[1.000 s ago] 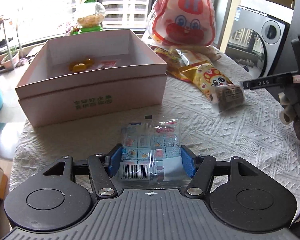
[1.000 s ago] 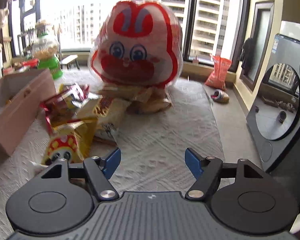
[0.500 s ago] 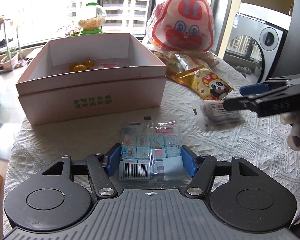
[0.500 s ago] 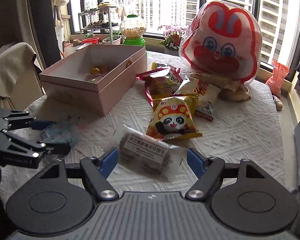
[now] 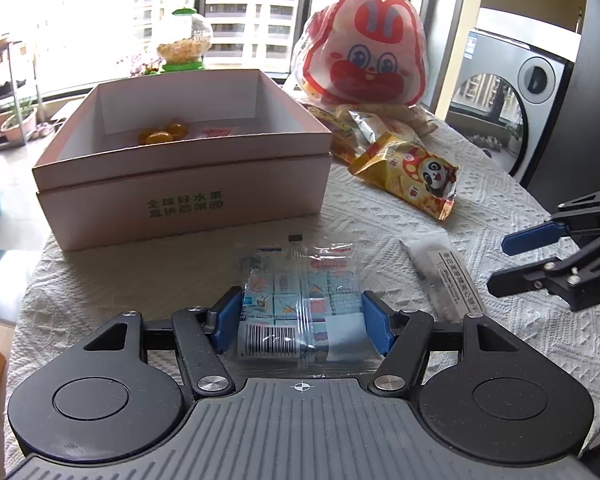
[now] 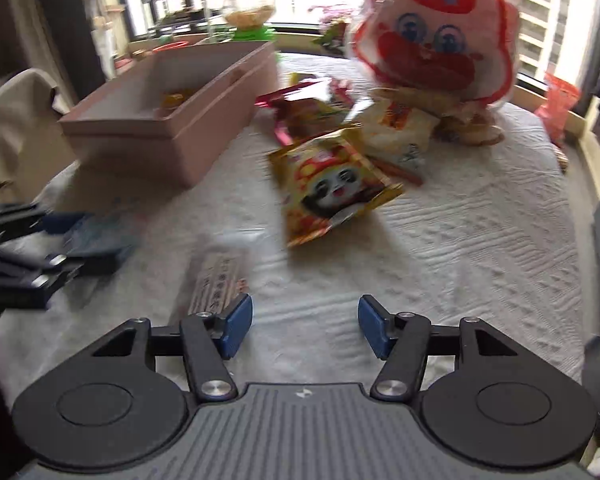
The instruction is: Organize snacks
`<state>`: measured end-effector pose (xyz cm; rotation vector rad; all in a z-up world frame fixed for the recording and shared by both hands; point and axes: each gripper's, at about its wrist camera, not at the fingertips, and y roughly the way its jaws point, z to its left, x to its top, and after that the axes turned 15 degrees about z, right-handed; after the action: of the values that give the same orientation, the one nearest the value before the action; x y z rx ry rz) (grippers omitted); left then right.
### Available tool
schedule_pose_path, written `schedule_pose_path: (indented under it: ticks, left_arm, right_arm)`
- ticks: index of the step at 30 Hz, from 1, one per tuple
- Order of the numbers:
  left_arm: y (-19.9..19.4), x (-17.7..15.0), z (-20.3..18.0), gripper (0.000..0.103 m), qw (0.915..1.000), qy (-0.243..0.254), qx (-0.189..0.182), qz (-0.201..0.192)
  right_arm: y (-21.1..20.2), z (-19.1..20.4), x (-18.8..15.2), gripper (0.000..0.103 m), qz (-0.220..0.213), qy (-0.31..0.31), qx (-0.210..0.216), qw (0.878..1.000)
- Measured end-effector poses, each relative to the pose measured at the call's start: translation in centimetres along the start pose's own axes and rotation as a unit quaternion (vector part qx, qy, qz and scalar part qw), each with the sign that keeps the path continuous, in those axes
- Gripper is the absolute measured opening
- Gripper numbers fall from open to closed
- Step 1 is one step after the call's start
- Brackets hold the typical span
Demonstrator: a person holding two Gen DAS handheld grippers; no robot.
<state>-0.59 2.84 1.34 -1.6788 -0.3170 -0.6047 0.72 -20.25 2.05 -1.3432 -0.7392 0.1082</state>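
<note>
Two grippers: left gripper (image 5: 301, 320) pinching light, crinkly blue packet (image 5: 300, 300) at side edges; right gripper (image 6: 305, 327) closing, empty, clear sachet (image 6: 220, 280) at eleven o'clock.

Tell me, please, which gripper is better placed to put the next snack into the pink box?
Left. The left gripper already has the blue candy packet between its pads, facing the pink box. The right gripper is closing on nothing, beside the clear labelled packet.
</note>
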Motion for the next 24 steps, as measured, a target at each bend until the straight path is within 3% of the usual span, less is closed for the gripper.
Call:
schedule_pose_path:
  ticks: [4,7,14,15,19,24]
  left_arm:
    - [-0.1,-0.2,0.0,0.069,1.0,0.0,0.0,0.001]
    - [-0.4,-0.2,0.1,0.069,0.9999,0.007,-0.001,0.009]
    - [-0.7,-0.7,0.0,0.069,0.9999,0.01,0.005,0.012]
    - [-0.7,-0.8,-0.1,0.069,0.9999,0.01,0.005,0.012]
    - [-0.7,-0.7,-0.1,0.069,0.9998,0.011,0.006,0.012]
    - [-0.7,-0.9,-0.5,0.069,0.9996,0.019,0.013,0.013]
  right_arm:
    - [-0.6,1.8,-0.2,0.067,-0.028,0.015,0.024,0.999]
    - [1.3,2.6,0.9,0.067,-0.014,0.047,0.057,0.997]
    - [3.9,5.7,3.1,0.068,-0.043,0.015,-0.062,0.997]
    - [3.8,6.0,3.0,0.067,-0.045,0.011,-0.066,0.997]
    - [2.9,6.5,2.1,0.046,-0.041,-0.011,-0.054,0.998]
    - [1.1,7.0,0.3,0.038,-0.049,-0.02,-0.054,0.997]
